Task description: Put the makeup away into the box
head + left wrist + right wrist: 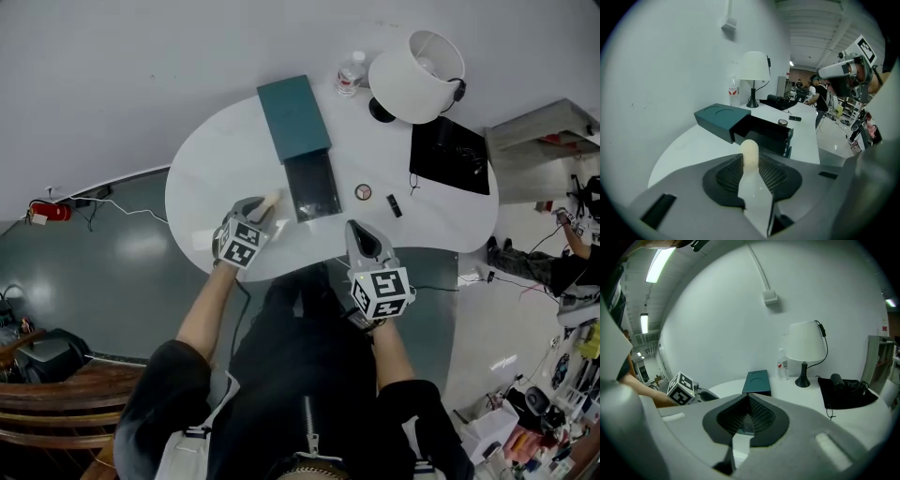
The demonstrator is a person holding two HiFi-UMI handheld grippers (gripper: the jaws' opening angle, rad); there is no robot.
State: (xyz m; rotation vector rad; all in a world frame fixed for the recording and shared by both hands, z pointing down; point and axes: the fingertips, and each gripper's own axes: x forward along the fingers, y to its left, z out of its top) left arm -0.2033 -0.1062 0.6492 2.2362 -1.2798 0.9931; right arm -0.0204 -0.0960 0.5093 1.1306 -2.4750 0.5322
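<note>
My left gripper (267,204) is shut on a cream makeup piece with a rounded tip (750,152), which pokes out past the pads (771,176). It hovers just left of the black open drawer (312,185) that slides out of the teal box (293,117). The same drawer (764,133) lies straight ahead in the left gripper view. A small round compact (363,192) and a short black stick (394,205) lie on the white table (216,169) to the drawer's right. My right gripper (357,230) hangs at the table's near edge, jaws together, nothing in them.
At the back stand a white lamp (415,63) and a water bottle (350,73). A black bag (450,155) lies at the right. In the right gripper view the teal box (756,382) sits ahead and the left gripper's marker cube (680,388) at left.
</note>
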